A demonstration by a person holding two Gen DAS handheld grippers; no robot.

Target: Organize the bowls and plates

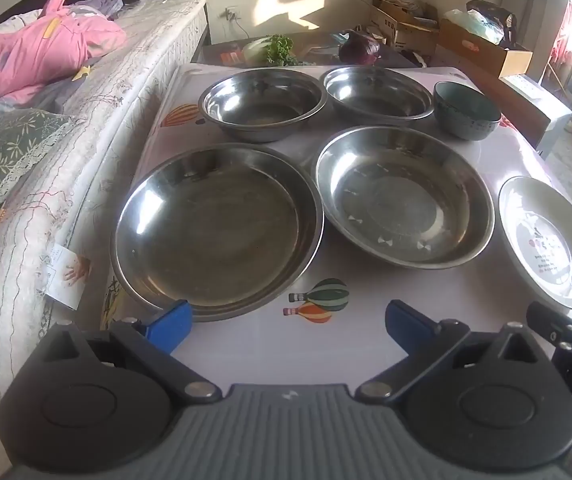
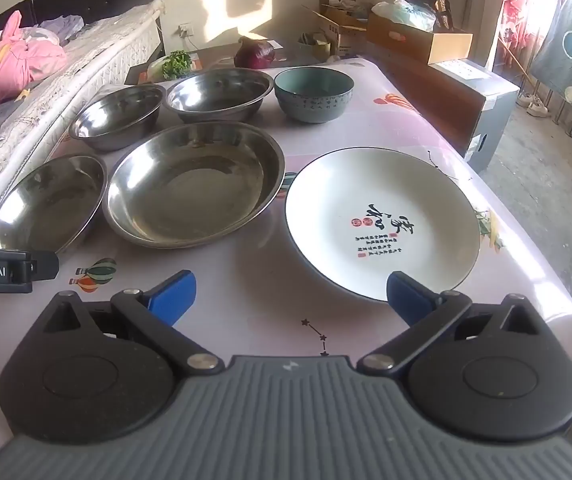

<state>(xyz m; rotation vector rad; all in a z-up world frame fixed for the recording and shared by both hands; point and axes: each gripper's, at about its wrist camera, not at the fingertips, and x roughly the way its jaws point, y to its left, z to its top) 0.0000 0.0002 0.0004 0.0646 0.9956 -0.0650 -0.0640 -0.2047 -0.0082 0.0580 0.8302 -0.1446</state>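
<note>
Both grippers hang over the near edge of the bench (image 2: pixel 426 128), each with its blue-padded jaws spread wide and nothing between them. The left gripper (image 1: pixel 288 322) sits low in front of the large steel plate (image 1: pixel 216 228); its left pad overlaps that plate's near rim in the left wrist view, though whether it touches cannot be told. The right gripper (image 2: pixel 290 294) faces the white plate (image 2: pixel 382 226), which bears red and black calligraphy, and its right pad lies just at the plate's near rim.

Between those two plates lies a second steel plate (image 1: pixel 404 196), just beside the first, their rims almost meeting. Behind them, along the far side of the bench, stand two steel bowls (image 1: pixel 264 104) (image 1: pixel 378 94) side by side, and to their right a teal ceramic bowl (image 2: pixel 314 94), upright and apart from the others. All six pieces rest singly on the balloon-printed cloth, none stacked.

Beyond the bench lie a red cabbage (image 2: pixel 255 54) and leafy greens (image 2: pixel 176 64). A bed (image 1: pixel 46 184) with a pink garment (image 1: pixel 34 52) runs along the left side.
</note>
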